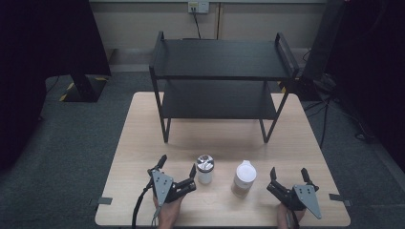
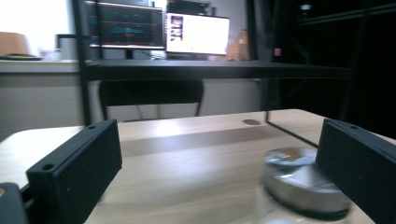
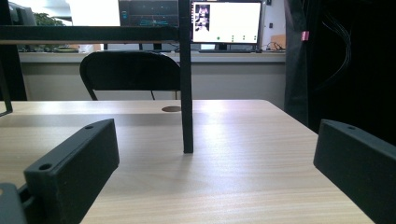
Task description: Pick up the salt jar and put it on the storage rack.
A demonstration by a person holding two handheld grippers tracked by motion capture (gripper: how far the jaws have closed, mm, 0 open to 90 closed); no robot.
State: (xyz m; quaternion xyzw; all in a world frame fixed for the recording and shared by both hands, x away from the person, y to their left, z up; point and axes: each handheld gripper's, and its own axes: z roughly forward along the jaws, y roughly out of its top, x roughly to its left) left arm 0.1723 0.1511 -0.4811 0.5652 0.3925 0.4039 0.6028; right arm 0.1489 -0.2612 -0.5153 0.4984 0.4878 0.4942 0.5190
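Your left gripper (image 1: 177,172) sits near the front edge of the table (image 1: 143,143) with its jaws spread wide, nothing between them, and its right jaw just beside the jar with the silver cap (image 1: 205,169); that looks like a lineup for a grasp on that jar, which the left gripper view backs up, with the silver cap (image 2: 299,179) blurred and low at the right, close against the right jaw. Your right gripper (image 1: 289,179) is also wide and empty, resting near the front right of the table, a little apart from the jar with the white lid (image 1: 243,178), probably waiting its turn. Both jars stand upright near each other at the table's front centre, between your two grippers, within easy reach of either hand. The black shelf rack (image 1: 222,71) stands behind them at the back of the table, both tiers bare, likely the place the jars are headed. Count: two jars, two grippers, one rack with two tiers, one table.
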